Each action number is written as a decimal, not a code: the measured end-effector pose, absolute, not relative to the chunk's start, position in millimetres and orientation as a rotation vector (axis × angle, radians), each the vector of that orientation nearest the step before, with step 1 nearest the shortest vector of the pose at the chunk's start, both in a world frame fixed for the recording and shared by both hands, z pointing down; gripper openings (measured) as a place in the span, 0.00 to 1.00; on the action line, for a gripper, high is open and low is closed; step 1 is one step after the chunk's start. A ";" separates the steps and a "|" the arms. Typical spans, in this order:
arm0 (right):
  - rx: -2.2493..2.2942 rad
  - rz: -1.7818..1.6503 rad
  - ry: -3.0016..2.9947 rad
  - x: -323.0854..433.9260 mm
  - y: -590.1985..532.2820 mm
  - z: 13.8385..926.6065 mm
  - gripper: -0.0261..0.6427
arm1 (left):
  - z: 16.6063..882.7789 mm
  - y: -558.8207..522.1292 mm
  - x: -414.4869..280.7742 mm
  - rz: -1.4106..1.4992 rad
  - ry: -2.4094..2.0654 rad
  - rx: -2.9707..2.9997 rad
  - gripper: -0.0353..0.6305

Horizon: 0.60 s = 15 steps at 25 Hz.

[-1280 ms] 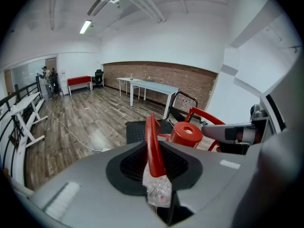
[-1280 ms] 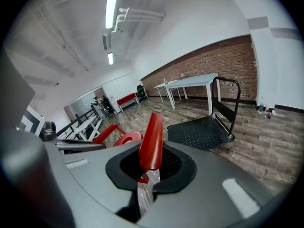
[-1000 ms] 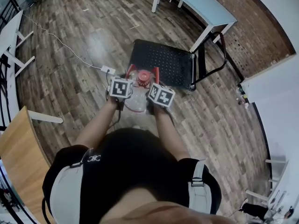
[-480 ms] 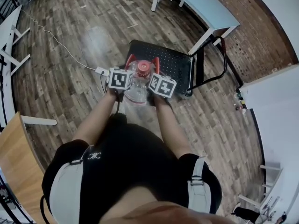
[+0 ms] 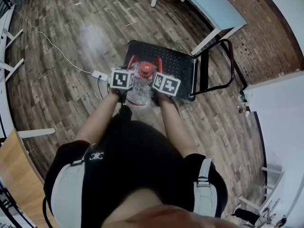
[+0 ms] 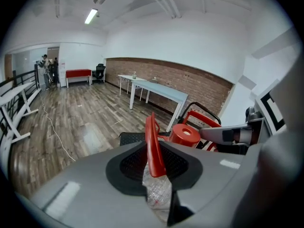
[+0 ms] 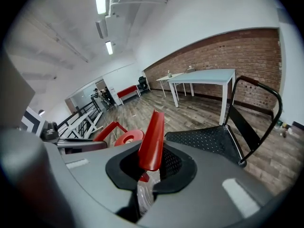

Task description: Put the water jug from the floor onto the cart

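Head view: the person holds the water jug [image 5: 138, 93] out in front between the two grippers. The left gripper [image 5: 127, 76] is clamped on the jug's left red handle [image 5: 131, 61], and the right gripper [image 5: 160, 79] on the right red handle [image 5: 158, 62]. The red cap [image 5: 146, 70] sits between the two marker cubes. The clear body hangs at the near left edge of the cart [image 5: 173, 65], partly over its black perforated deck and partly over the wooden floor [image 5: 71, 42]. Whether the base touches the deck cannot be told. The cart's push bar [image 5: 229, 63] rises at the far right end. A power strip [image 5: 99, 74] lies on the floor just left of the cart.

Left gripper view: the left gripper [image 6: 156, 163] has its jaws drawn in narrow on the upright left red handle [image 6: 153, 144], with clear plastic of the jug [image 6: 157, 196] below it. The red cap [image 6: 184, 134] is just to the right, and the right gripper [image 6: 232, 135] is beyond it. A corner of the cart [image 6: 127, 137] shows behind the handle.

Right gripper view: the right gripper [image 7: 151, 167] is closed narrow on the right red handle [image 7: 153, 139]. The red cap [image 7: 127, 137] and the left gripper [image 7: 71, 144] lie to the left. The cart [image 7: 206, 137] lies just ahead to the right, in front of a table [image 7: 204, 76].
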State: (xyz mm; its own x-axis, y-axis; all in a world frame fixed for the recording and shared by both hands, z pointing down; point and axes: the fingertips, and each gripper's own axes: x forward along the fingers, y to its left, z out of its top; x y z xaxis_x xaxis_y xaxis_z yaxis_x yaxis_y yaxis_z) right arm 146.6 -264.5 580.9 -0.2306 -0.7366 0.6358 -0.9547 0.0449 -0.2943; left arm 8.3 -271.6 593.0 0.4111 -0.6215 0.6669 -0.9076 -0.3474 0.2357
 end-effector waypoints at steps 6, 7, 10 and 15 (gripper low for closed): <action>1.664 1.027 -1.980 140.0 -327.7 601.1 0.10 | 614.5 -333.9 1.4 0.647 -1.253 2.015 0.16; 1.662 1.032 -1.975 138.6 -337.2 604.3 0.10 | 618.0 -343.3 -0.1 0.654 -1.250 2.009 0.16; 1.660 1.042 -1.963 134.8 -366.0 611.8 0.10 | 625.7 -372.0 -3.6 0.695 -1.253 2.012 0.16; 1.648 1.070 -1.943 134.1 -412.5 622.9 0.10 | 631.8 -420.1 -4.1 0.728 -1.247 2.033 0.17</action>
State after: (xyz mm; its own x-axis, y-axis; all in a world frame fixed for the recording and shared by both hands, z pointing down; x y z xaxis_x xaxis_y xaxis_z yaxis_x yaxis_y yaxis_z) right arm 134.1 -412.5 622.9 -0.2433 -0.6658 0.7053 -0.9520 0.0246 -0.3052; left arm -4.1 -420.1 631.8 0.3972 -0.5569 0.7295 -0.9091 -0.3475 0.2297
